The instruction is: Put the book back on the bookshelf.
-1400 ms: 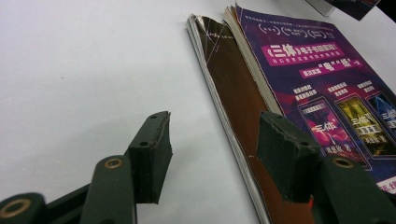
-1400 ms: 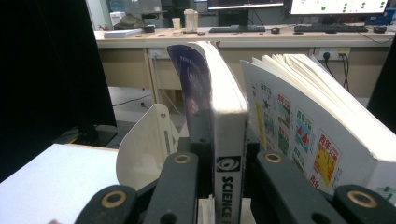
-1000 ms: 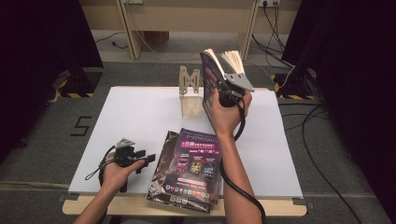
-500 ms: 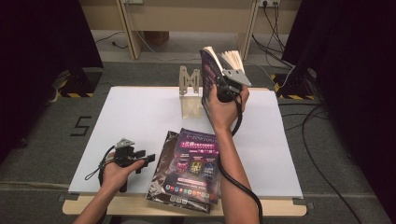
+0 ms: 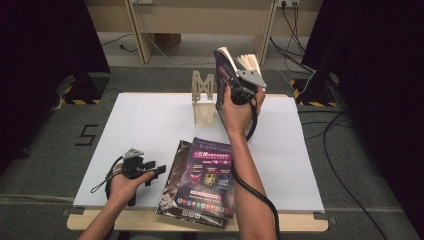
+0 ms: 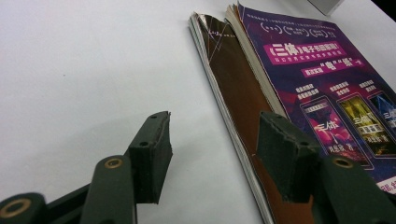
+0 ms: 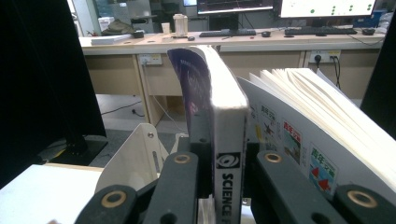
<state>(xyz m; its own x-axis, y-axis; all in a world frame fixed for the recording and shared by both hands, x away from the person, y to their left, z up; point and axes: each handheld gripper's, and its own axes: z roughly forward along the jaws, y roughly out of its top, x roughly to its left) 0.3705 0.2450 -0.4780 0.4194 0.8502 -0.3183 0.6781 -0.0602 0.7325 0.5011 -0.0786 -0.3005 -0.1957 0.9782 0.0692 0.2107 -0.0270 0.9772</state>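
White table top [image 5: 150, 125] runs under both my hands, with grey floor around it and dark curtains at either side. My right tool [image 5: 239, 92] is raised above the table's far edge, at about one o'clock from the middle of the table, and its jaws are clamped on the spine of a thick magazine [image 5: 223, 75]. In the right gripper view that magazine [image 7: 224, 121] stands upright between the jaws, with its pages fanning loose to the right. Just at nine o'clock from it stands a pale wooden rack [image 5: 203, 100], its base on the table; whether the magazine touches it I cannot tell. My left tool [image 5: 150, 170] rests low at about eight o'clock, lying on the table with its jaws standing apart and nothing between them [image 6: 212, 144]. Just at three o'clock from it lies a stack of magazines [image 5: 200, 180], flat near the front edge, with the purple cover [image 6: 317, 84] on top and a dark glossy one beneath it.
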